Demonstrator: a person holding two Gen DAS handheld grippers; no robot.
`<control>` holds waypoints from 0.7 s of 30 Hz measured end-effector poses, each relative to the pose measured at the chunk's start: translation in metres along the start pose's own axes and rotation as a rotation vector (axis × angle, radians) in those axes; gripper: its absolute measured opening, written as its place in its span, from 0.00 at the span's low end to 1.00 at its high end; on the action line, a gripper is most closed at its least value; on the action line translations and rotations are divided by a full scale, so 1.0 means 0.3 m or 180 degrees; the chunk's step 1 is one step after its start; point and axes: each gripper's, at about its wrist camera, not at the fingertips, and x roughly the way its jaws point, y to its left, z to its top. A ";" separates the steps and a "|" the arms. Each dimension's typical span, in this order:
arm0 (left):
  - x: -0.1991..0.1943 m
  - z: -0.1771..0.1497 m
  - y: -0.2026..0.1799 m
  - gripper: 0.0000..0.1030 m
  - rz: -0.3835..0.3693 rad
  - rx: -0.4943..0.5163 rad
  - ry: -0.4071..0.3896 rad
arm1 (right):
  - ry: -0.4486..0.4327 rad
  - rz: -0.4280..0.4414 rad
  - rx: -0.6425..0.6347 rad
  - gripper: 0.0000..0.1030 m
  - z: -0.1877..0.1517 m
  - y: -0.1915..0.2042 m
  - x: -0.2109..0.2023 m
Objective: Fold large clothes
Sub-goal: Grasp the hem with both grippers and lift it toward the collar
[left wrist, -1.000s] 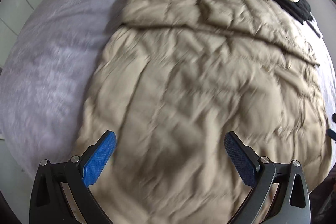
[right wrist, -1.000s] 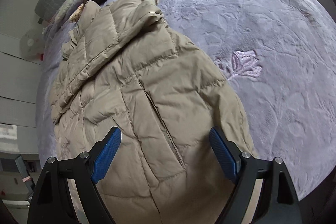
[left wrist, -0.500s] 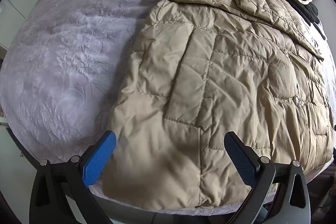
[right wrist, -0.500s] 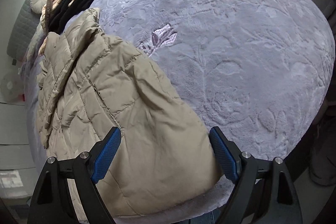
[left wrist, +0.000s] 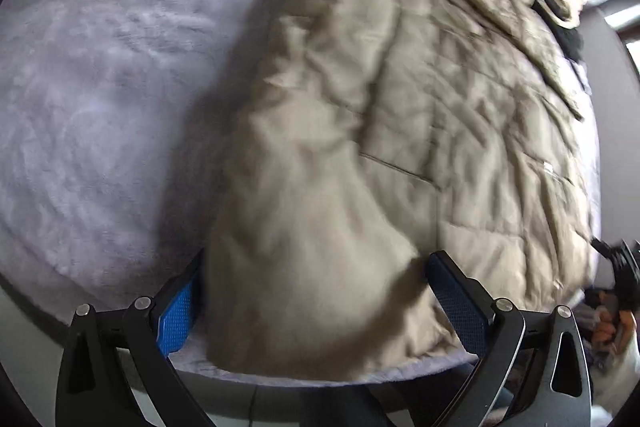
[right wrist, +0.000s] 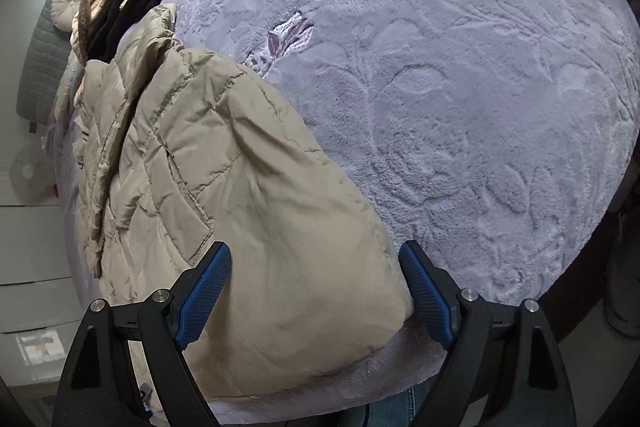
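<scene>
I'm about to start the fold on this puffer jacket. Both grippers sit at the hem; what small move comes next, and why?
Probably close both: the left gripper and the right gripper are open, each straddling a bottom corner of the beige jacket at the edge of the grey blanket. Nothing is gripped.

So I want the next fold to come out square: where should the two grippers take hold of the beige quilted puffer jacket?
Grip the beige quilted puffer jacket at its two bottom hem corners, coming in low from the bed's near edge. Each corner bulges between open jaws: left gripper, right gripper. The hem lies along that edge of the lavender plush blanket, so the fingers can probably slip underneath.
</scene>
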 end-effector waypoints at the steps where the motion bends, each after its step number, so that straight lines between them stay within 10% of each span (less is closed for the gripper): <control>1: 0.002 -0.001 -0.007 1.00 -0.0108 0.0020 0.0026 | 0.0043 0.0085 0.0029 0.86 -0.004 0.000 0.004; 10: 0.016 0.006 -0.056 0.99 -0.0721 -0.0134 0.0191 | 0.0464 0.1201 0.0389 0.86 -0.063 0.033 0.067; 14: 0.038 -0.007 -0.083 0.44 -0.0701 0.0006 0.0325 | 0.0491 0.1143 0.0322 0.83 -0.098 0.067 0.079; 17: 0.022 -0.027 -0.067 0.24 -0.0862 -0.0034 0.0329 | 0.0510 0.1075 0.0371 0.65 -0.105 0.059 0.083; 21: -0.020 -0.022 -0.078 0.21 -0.0962 -0.0073 0.0174 | 0.0534 0.0911 0.0391 0.29 -0.114 0.050 0.086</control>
